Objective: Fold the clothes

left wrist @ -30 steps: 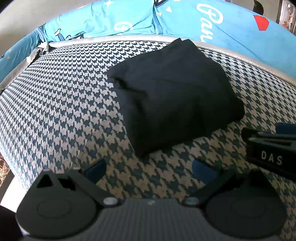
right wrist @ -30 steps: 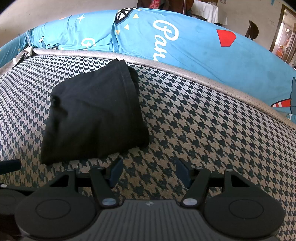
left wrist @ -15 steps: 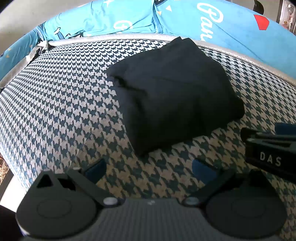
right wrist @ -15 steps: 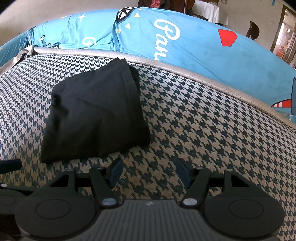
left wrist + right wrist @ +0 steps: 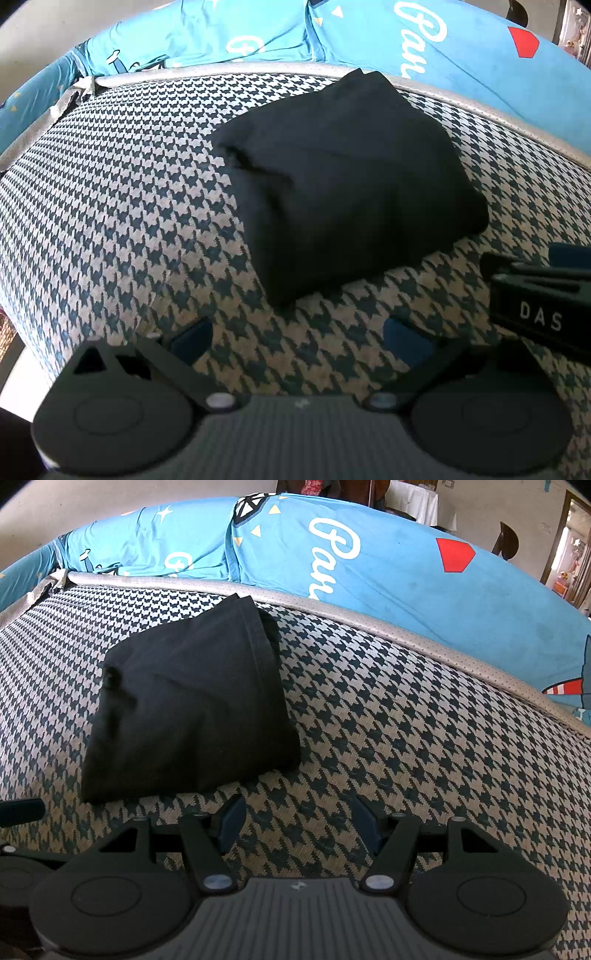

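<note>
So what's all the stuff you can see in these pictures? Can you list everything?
Folded black garment: one, black, lying on the checked surface near its far edge.
Houndstooth-patterned woven mat: one, dark blue and cream, under the garment and both grippers.
Grey perforated border strip: one, pale grey, along the mat's far edge.
Bright blue printed fabric with white lettering: blue with white, red and yellow prints, behind the mat.
Dark chair back: one, far right background.
Left gripper: one, black with blue pads, open, empty, just short of the garment.
Right gripper: one, black with blue pads, open, empty.
</note>
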